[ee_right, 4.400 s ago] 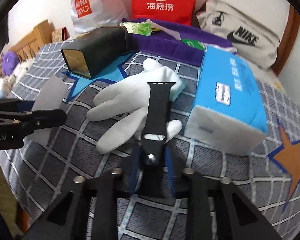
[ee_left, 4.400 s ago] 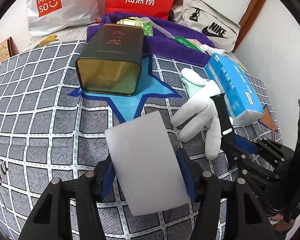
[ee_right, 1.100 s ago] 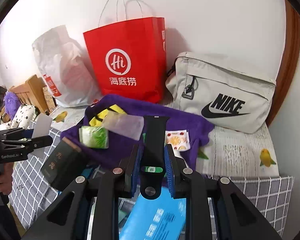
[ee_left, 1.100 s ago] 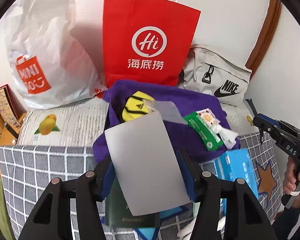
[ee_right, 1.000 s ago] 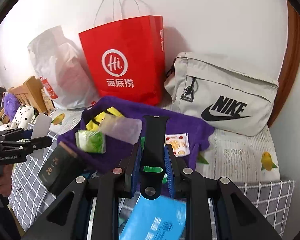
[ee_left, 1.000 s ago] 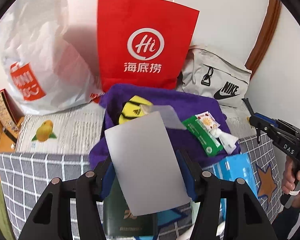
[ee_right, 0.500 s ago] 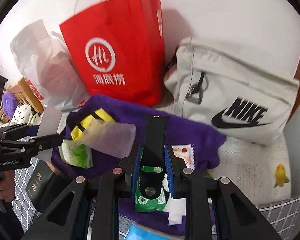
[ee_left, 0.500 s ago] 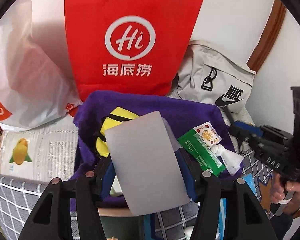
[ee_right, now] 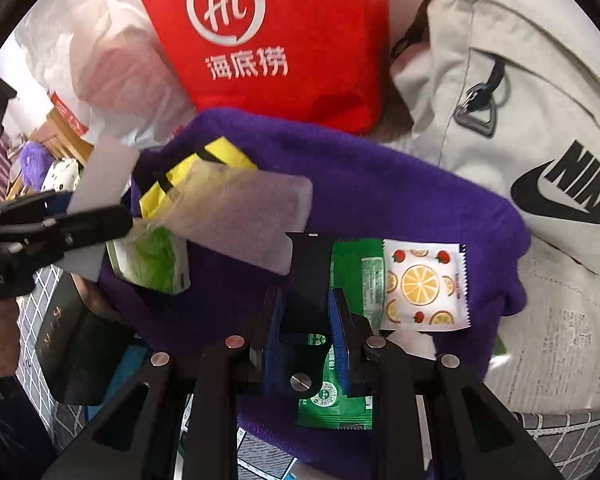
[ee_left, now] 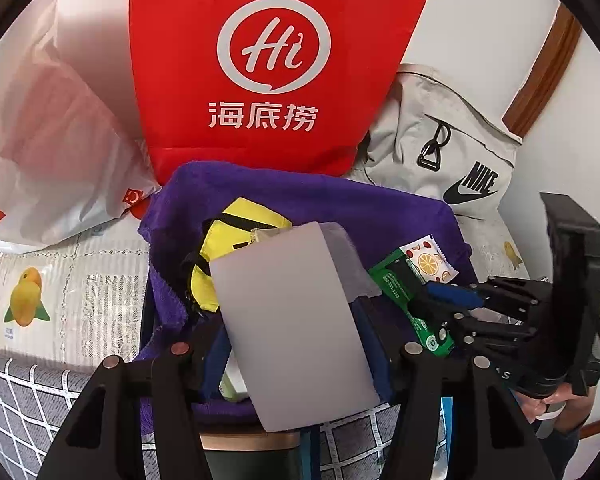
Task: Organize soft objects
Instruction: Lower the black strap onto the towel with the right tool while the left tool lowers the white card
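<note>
Over a purple towel (ee_left: 340,200) heaped on a bed, the left gripper (ee_left: 296,340) pinches a translucent white sheet (ee_left: 292,320) by its two side edges, the fingers parted only as far as the sheet is wide. The right gripper (ee_right: 306,332) clamps a black watch strap (ee_right: 308,272) between blue pads that are nearly pressed together, the strap pointing out above the towel's near half.

Only the left wrist view shows the right gripper from the side, low at the towel's right edge beside a green packet (ee_left: 404,292), with part of a hand (ee_left: 556,412) on its handle. Only the right wrist view shows a second translucent sheet (ee_right: 240,216) lying on the towel across a yellow pouch (ee_right: 204,168) and a green-printed pack (ee_right: 156,260), and the full orange-slice sachet (ee_right: 424,284). Behind the towel stand a red paper bag (ee_left: 276,60) and a grey Nike bag (ee_right: 520,120).
</note>
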Available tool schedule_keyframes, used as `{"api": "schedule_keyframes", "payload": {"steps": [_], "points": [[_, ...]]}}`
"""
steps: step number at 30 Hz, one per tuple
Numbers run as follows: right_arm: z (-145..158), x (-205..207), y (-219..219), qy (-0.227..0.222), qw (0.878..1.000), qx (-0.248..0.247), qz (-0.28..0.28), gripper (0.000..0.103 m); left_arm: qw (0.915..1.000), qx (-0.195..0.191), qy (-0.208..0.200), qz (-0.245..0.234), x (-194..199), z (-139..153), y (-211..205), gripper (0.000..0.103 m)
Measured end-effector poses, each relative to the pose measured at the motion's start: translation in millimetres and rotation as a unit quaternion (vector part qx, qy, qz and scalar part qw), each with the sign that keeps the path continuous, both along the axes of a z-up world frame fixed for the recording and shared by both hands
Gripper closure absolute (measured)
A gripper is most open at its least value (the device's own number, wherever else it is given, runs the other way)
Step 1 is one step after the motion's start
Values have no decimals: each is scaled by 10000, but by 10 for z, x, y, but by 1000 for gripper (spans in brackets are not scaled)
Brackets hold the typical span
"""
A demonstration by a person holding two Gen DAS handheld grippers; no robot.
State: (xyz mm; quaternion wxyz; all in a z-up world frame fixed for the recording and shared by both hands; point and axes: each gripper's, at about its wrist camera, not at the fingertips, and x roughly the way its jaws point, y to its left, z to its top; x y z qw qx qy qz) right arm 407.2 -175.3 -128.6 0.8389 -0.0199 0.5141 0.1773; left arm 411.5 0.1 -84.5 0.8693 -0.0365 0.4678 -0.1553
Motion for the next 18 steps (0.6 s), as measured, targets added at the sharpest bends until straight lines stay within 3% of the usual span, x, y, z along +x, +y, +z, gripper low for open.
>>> {"api": "schedule_keyframes", "payload": {"steps": [11, 18], "points": [[-118, 48, -53, 349, 9993, 110, 75, 77, 9997, -129, 134, -126, 27, -98, -157, 47], [274, -81, -275, -168, 9995, 177, -198, 63, 9994, -107, 89, -324, -5, -126, -374, 47]]}}
